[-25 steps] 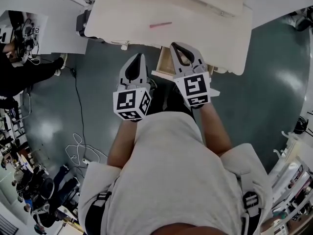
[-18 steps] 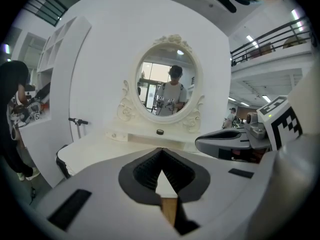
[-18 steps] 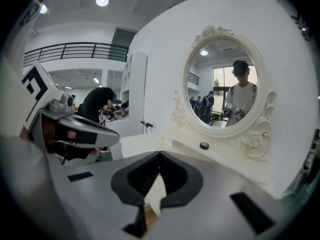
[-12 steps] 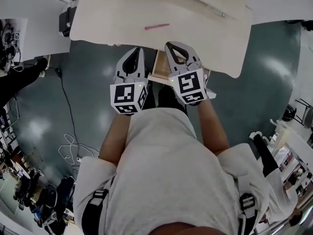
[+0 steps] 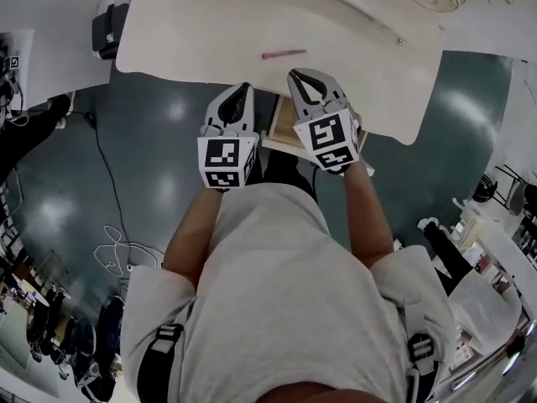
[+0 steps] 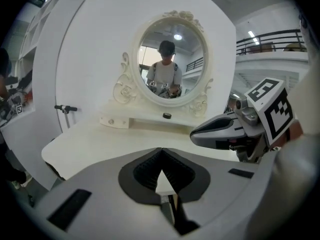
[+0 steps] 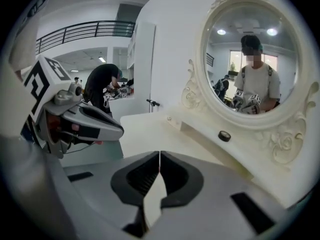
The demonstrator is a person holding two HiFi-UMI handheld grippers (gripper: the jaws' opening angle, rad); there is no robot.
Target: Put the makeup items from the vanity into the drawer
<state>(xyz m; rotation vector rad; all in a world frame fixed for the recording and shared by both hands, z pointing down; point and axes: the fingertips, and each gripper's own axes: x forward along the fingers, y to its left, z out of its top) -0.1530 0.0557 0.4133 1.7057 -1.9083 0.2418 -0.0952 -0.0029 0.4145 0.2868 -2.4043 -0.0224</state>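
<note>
Now, left tool [image 5: 242, 91] and right tool [image 5: 302, 76] side by side, tilted down near vanity [image 5: 201, 23] edge, both closed, empty.

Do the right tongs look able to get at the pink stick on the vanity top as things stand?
Probably yes. The pink stick lies alone on the vanity top just beyond the right tongs, nothing between them; the tongs are shut and would need opening.

Lab hall: floor cables [image 5: 113, 250], mezzanine railing [image 7: 85, 31]
</note>
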